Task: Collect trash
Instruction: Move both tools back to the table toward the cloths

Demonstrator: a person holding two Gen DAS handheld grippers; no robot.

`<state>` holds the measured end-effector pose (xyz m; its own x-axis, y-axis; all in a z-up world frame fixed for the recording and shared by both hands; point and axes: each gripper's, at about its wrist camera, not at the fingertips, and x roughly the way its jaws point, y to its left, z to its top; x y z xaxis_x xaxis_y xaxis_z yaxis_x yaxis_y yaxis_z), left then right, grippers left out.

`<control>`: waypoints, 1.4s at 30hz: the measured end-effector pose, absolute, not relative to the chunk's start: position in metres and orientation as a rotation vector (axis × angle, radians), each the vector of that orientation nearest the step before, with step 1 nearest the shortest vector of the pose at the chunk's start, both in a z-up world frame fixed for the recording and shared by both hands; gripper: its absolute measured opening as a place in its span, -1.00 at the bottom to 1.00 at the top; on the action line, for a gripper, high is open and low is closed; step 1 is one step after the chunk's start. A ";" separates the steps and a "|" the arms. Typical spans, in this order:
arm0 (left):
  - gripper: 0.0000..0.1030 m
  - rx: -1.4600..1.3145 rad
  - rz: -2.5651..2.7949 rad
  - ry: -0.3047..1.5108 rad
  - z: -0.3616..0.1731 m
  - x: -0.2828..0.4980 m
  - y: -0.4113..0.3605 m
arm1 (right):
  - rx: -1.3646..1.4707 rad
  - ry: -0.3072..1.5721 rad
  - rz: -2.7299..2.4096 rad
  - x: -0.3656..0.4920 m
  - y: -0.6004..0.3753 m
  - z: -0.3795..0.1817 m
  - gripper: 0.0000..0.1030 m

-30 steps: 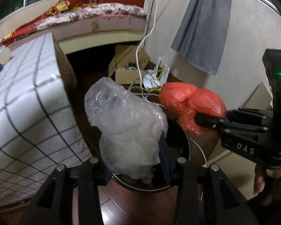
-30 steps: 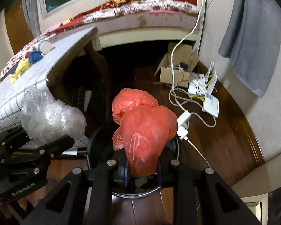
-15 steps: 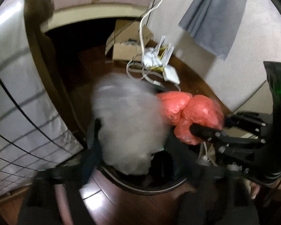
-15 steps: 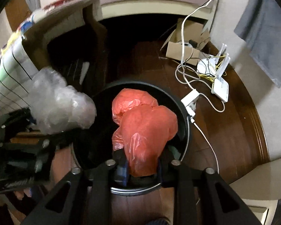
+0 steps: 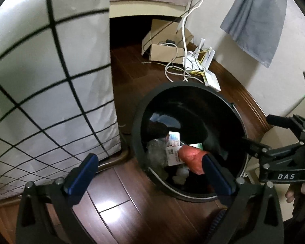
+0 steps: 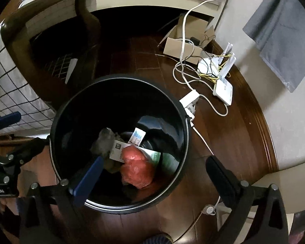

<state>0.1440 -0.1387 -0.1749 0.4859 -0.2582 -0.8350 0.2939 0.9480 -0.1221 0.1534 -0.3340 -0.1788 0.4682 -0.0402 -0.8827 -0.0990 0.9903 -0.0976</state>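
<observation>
A round black trash bin [image 5: 138,126] [image 6: 185,134] stands on the dark wooden floor. Inside it lie a red plastic bag [image 5: 191,158] [image 6: 137,169], a clear crumpled plastic bag [image 5: 156,152] [image 6: 103,142] and some paper cards [image 6: 137,137]. My left gripper [image 5: 150,172] is open and empty, above the bin's near left rim. My right gripper [image 6: 154,174] is open and empty, above the bin's near right part. The right gripper also shows at the right of the left wrist view [image 5: 284,154].
A white cloth with a black grid [image 5: 40,81] hangs over furniture left of the bin. A cardboard box [image 6: 183,38], white cables [image 6: 183,71], a power strip [image 6: 190,101] and a white router [image 6: 223,87] lie on the floor behind. A grey cloth [image 5: 254,18] hangs on the wall.
Both grippers lowered and tilted over the bin and opened. The clear bag left the left gripper and the red bag left the right gripper; both now lie in the bin.
</observation>
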 end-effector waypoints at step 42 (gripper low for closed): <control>0.98 -0.051 -0.162 0.776 -0.080 0.106 -0.044 | -0.264 0.795 0.212 0.123 -0.241 -0.063 0.98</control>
